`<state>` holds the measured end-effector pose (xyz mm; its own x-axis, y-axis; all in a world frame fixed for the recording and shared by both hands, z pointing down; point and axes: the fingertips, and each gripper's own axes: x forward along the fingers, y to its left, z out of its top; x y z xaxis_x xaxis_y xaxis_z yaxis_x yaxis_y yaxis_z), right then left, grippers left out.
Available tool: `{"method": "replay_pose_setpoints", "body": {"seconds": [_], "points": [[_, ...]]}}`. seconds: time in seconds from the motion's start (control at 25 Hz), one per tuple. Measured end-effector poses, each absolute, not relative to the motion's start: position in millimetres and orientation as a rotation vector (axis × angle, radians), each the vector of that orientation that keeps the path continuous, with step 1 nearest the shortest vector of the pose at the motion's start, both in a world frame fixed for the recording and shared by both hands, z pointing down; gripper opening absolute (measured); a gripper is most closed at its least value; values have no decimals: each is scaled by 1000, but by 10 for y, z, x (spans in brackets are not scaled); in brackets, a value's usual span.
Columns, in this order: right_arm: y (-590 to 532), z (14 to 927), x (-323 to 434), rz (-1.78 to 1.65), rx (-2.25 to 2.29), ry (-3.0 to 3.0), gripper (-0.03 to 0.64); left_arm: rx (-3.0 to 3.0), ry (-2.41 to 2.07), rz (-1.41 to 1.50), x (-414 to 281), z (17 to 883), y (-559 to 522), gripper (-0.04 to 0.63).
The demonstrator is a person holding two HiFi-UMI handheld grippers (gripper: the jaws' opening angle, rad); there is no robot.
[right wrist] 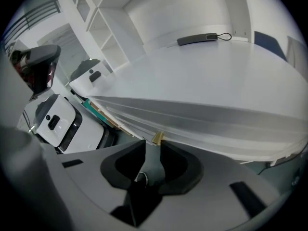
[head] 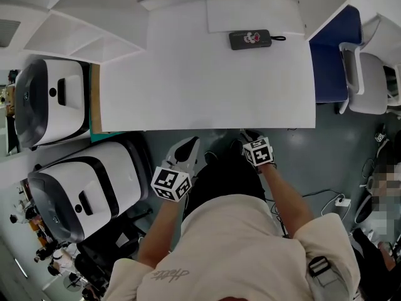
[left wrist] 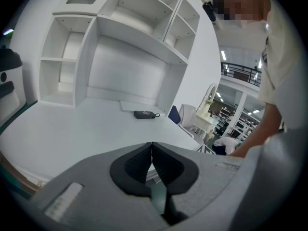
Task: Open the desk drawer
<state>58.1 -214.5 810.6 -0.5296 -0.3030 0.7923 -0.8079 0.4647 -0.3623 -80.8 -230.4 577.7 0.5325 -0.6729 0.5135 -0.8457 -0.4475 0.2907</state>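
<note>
The white desk (head: pixel 207 74) fills the middle of the head view, and both grippers are at its front edge (head: pixel 207 128). My left gripper (head: pixel 188 147) is shut with nothing between its pads (left wrist: pixel 152 146), just above the desk top near the edge. My right gripper (head: pixel 245 134) is lower, at the edge's underside. Its jaws (right wrist: pixel 153 142) stand apart below the desk's layered front (right wrist: pixel 202 129), blurred in the right gripper view. A small tan piece (right wrist: pixel 157 137) shows at the fingertips; I cannot tell whether they touch it. No drawer face is plainly visible.
A black pouch (head: pixel 249 39) lies at the desk's back. White shelving (left wrist: pixel 120 42) rises behind the desk. Two white-and-black machines (head: pixel 50 99) (head: pixel 88 187) stand left of the desk. A blue chair (head: pixel 329 55) and a white chair (head: pixel 369 74) are at the right.
</note>
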Motion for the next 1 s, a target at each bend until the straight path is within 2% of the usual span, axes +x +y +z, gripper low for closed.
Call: {"method": "replay_pose_setpoints", "body": {"seconds": [0.52, 1.0], "points": [[-2312, 8406, 495, 1190, 1079, -1913, 80, 2254, -1232, 435, -861, 5786, -2252, 15], [-2329, 8386, 509, 1226, 1142, -1849, 78, 2242, -1253, 414, -1053, 5789, -2068, 15]]}}
